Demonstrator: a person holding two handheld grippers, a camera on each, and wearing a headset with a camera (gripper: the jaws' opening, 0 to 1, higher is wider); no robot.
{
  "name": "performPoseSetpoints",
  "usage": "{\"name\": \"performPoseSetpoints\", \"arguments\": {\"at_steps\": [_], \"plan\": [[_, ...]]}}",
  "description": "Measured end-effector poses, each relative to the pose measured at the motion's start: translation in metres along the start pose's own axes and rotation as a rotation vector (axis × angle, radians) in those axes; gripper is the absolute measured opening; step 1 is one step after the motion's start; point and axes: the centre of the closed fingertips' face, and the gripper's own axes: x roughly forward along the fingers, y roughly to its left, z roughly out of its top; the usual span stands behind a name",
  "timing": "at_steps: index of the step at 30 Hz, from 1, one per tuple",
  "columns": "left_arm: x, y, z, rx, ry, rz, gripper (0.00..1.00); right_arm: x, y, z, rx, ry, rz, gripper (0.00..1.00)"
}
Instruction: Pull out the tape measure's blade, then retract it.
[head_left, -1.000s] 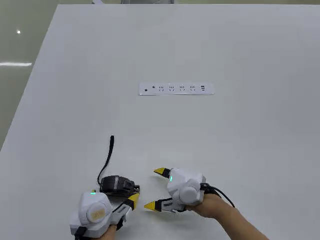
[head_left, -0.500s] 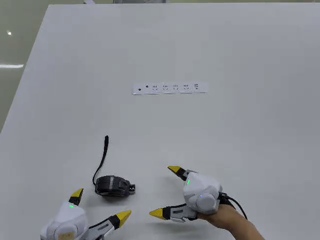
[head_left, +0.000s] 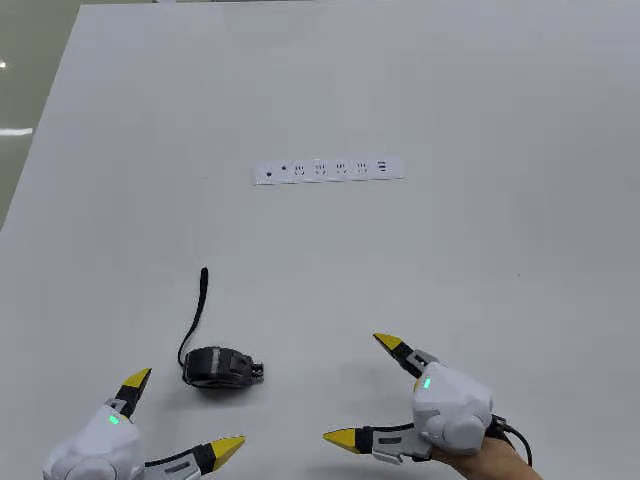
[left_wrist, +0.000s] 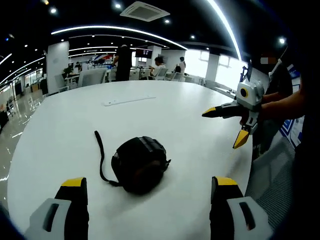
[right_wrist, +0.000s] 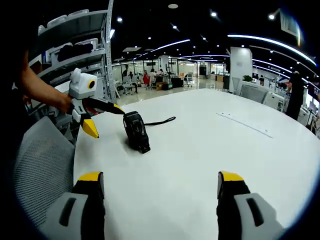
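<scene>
A black tape measure (head_left: 216, 367) with a black wrist strap (head_left: 195, 312) lies on the white table, blade fully inside. My left gripper (head_left: 180, 412) is open at the near left, a little short of the tape measure and not touching it. In the left gripper view the tape measure (left_wrist: 139, 163) sits ahead between my left gripper's (left_wrist: 148, 185) yellow-tipped jaws. My right gripper (head_left: 368, 390) is open at the near right, well clear of the tape. The right gripper view shows the tape measure (right_wrist: 136, 131) far ahead on the left of my right gripper (right_wrist: 160, 180).
A white power strip (head_left: 328, 170) lies flat at mid-table, far from both grippers. The table's left edge (head_left: 40, 130) drops to the floor. The right gripper view shows a mesh chair back (right_wrist: 35, 170) beside the table.
The left gripper let go of the tape measure and drew back toward the near left. The right gripper moved back and to the right. The tape measure stays on the table.
</scene>
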Motion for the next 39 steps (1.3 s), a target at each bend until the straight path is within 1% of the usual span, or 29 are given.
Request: {"name": "performPoseSetpoints", "arguments": {"at_steps": [2, 4, 6, 9, 12, 15, 18, 21, 27, 30, 32, 39], "plan": [[-0.003, -0.001, 0.001, -0.004, -0.002, -0.006, 1.00, -0.006, 0.001, -0.003, 0.006, -0.007, -0.009, 0.97], [-0.006, -0.002, 0.000, -0.005, -0.009, -0.019, 1.00, -0.013, 0.002, -0.005, 0.022, -0.012, -0.023, 0.98], [-0.010, -0.004, -0.003, 0.010, -0.004, -0.027, 1.00, -0.021, 0.003, -0.009, 0.032, -0.017, -0.029, 0.99], [-0.015, -0.006, -0.006, 0.018, -0.004, -0.034, 1.00, -0.028, 0.003, -0.016, 0.042, -0.009, -0.041, 1.00], [-0.021, -0.007, -0.008, 0.028, -0.001, -0.035, 1.00, -0.034, 0.001, -0.020, 0.050, -0.016, -0.044, 1.00], [-0.026, -0.008, -0.011, 0.028, -0.002, -0.035, 1.00, -0.037, 0.002, -0.025, 0.049, -0.007, -0.042, 1.00], [-0.030, -0.009, -0.011, 0.028, -0.014, -0.040, 1.00, -0.039, 0.001, -0.026, 0.051, -0.007, -0.038, 1.00], [-0.031, -0.011, -0.012, 0.027, -0.015, -0.051, 1.00, -0.040, 0.001, -0.026, 0.047, -0.007, -0.035, 1.00], [-0.033, -0.010, -0.007, 0.019, -0.043, -0.050, 1.00, -0.043, 0.003, -0.029, 0.033, -0.001, -0.021, 1.00], [-0.032, -0.009, -0.006, 0.028, -0.042, -0.050, 1.00, -0.044, 0.003, -0.030, 0.032, -0.001, -0.020, 1.00], [-0.032, -0.008, -0.005, 0.028, -0.050, -0.051, 1.00, -0.045, 0.002, -0.030, 0.035, -0.005, -0.022, 0.99], [-0.031, -0.009, -0.004, 0.036, -0.051, -0.052, 1.00, -0.047, 0.000, -0.028, 0.037, -0.014, -0.033, 0.99]]}}
